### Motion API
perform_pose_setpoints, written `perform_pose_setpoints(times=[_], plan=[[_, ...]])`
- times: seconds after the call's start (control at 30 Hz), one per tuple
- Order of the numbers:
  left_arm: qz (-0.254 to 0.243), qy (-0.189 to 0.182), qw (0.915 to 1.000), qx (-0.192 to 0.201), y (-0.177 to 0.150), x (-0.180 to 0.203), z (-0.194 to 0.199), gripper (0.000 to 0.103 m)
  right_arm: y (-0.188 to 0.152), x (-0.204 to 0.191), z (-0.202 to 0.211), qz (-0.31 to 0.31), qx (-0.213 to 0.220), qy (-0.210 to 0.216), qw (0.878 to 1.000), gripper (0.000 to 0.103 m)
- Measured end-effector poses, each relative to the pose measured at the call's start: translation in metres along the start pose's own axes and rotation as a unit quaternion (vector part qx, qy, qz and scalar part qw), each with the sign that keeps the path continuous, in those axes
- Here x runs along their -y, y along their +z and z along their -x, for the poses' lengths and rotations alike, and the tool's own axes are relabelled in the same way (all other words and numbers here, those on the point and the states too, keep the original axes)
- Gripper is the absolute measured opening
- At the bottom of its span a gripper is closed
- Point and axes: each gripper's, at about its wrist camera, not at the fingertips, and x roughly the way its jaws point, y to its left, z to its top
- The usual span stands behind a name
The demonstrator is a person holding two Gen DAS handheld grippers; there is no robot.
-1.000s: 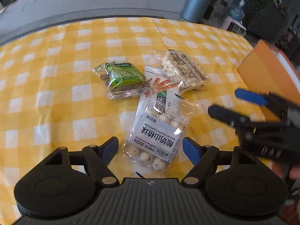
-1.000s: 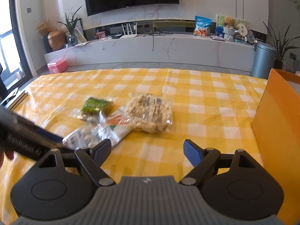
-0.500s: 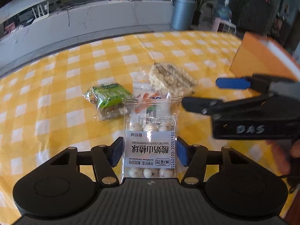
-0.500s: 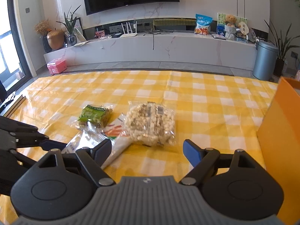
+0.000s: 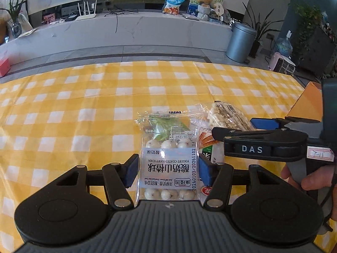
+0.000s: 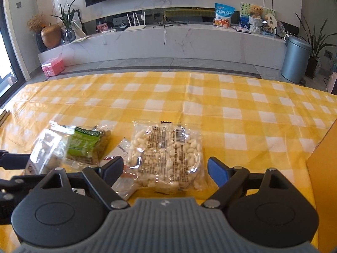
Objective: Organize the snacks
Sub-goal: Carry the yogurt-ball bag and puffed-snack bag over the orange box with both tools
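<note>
The left hand-held gripper point(image 5: 167, 171) is clamped on a clear packet of white yogurt-coated hawthorn balls point(image 5: 168, 164), its blue pads pressing the packet's two side edges. Its jaws have just been closing onto this packet. The packet stands lifted and upright between the fingers, label facing the camera, above the yellow-checked cloth of the bench point(image 5: 84, 105).

The right hand-held gripper point(image 6: 165, 168) has its jaws apart, with nothing pressed between the pads. It hangs over a clear packet of pale puffed snack point(image 6: 166, 158), which lies flat on the bench between the two open fingers; whether the fingers touch it cannot be told. In the left wrist view this gripper reaches in from the right, held by a hand point(image 5: 309, 179).

Just left of the puffed packet lies a white sachet with orange print point(image 6: 123, 181), partly under it. Further left sits a green-labelled raisin packet point(image 6: 88, 145), touching the sachet's area. All three rest near the bench's near edge.

An orange box point(image 6: 324, 175) stands at the right edge of the bench, well apart from the packets.
</note>
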Motion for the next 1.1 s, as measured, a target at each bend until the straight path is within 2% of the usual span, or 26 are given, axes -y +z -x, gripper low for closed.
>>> perform_pose_setpoints(times=[0.07,0.4,0.73,0.93,1.1], plan=[[-0.008,0.003,1.0,0.0,0.0,0.002,0.0,0.066,0.001,0.001,-0.004,-0.002,-0.005,-0.001,1.0,0.077],[-0.015,-0.007,0.9998,0.011,0.0,0.005,0.007,0.066,0.0,0.002,0.008,0.01,-0.014,-0.004,1.0,0.075],[-0.029,-0.02,0.999,0.026,0.004,0.024,0.024,0.066,-0.018,0.008,0.088,0.008,0.025,0.018,1.0,0.075],[-0.054,-0.043,0.9967,0.043,0.012,0.063,0.046,0.066,-0.028,0.027,0.148,-0.004,0.058,0.027,0.998,0.075],[-0.09,-0.056,0.993,0.051,0.015,0.108,0.064,0.066,-0.036,0.053,0.199,-0.027,0.097,0.009,0.995,0.075]])
